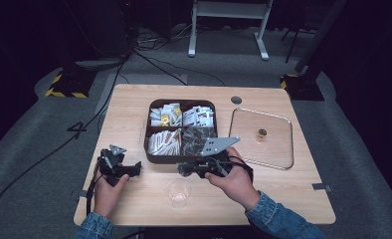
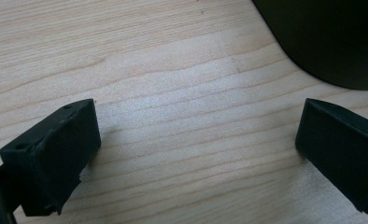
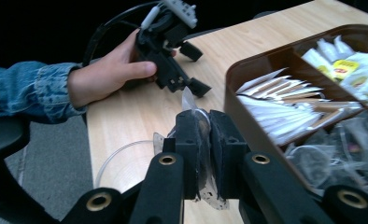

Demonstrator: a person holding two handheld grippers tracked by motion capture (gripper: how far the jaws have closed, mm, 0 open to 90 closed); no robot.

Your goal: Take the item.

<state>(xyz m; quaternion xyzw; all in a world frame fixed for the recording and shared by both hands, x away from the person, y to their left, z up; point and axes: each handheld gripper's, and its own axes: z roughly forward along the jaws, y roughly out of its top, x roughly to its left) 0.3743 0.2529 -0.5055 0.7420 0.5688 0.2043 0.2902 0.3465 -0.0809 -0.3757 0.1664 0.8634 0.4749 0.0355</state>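
My right gripper [image 3: 204,116] is shut on a small clear plastic packet [image 3: 190,100], whose edge sticks out past the jaws. In the high view the right gripper [image 1: 184,170] lies level and points left, just in front of the brown divided box [image 1: 147,142] and above and behind a clear plastic cup [image 1: 178,193]. The cup's rim [image 3: 108,161] lies below the jaws, to their left. My left gripper [image 1: 133,170] rests on the table left of the box, open with bare wood between its jaws [image 2: 196,144]. It also sits farther off [image 3: 195,69] in the right gripper view, held by a hand.
The box [image 3: 247,105] holds white sachets, paper sticks and clear packets in separate compartments; its dark corner [image 2: 331,37] is close to the left jaws. A clear tray [image 1: 283,152] with a small brown object [image 1: 261,133] lies right of the box. Cables trail off the table's left.
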